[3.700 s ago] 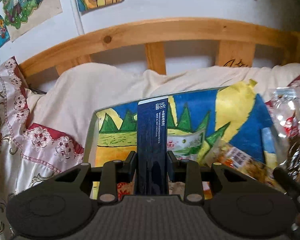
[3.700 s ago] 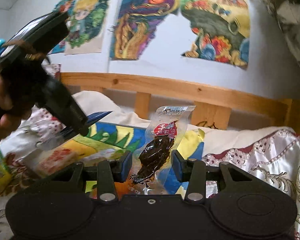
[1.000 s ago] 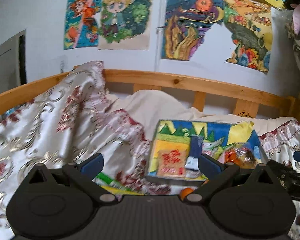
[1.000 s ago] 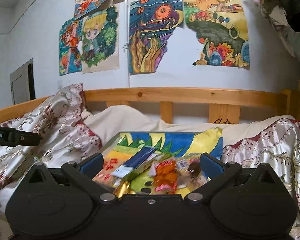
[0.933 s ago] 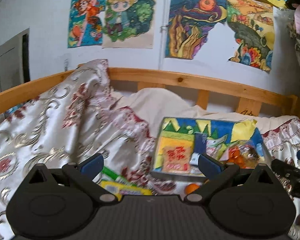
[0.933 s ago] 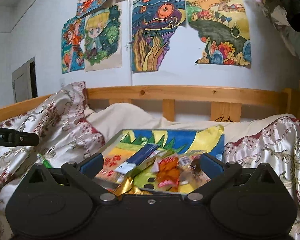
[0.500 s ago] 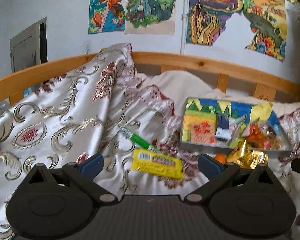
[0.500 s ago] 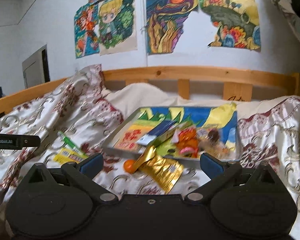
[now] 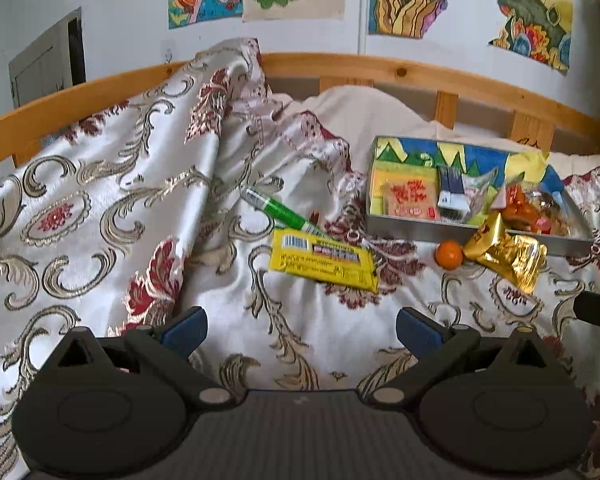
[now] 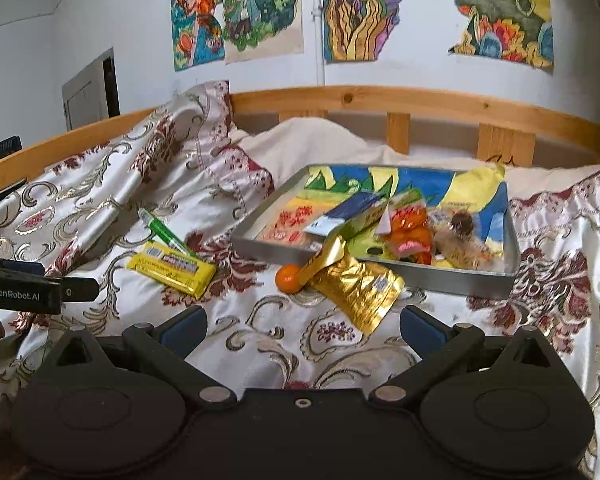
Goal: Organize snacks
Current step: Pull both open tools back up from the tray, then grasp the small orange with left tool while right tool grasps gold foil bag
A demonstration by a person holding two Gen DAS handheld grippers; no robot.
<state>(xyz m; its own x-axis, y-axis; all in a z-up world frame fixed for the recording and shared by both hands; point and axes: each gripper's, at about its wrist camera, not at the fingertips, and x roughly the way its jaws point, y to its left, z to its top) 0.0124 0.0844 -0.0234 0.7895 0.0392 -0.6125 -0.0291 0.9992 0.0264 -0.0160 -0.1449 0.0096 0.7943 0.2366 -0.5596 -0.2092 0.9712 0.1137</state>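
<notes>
The metal tray (image 10: pixel 440 276) is sitting on the patterned bedspread (image 9: pixel 100 200), holding a dark blue packet (image 10: pixel 350 208) and orange-wrapped snacks (image 10: pixel 410 232). A gold pouch (image 10: pixel 356 284) is leaning against its front wall, touching an orange ball (image 10: pixel 289 279). To the left, a yellow bar (image 9: pixel 324 260) is lying just beside a green tube (image 9: pixel 280 210) — both outside the tray. I am holding my left gripper (image 9: pixel 300 330) and right gripper (image 10: pixel 302 330) above the bedspread, jaws spread wide — nothing between them.
</notes>
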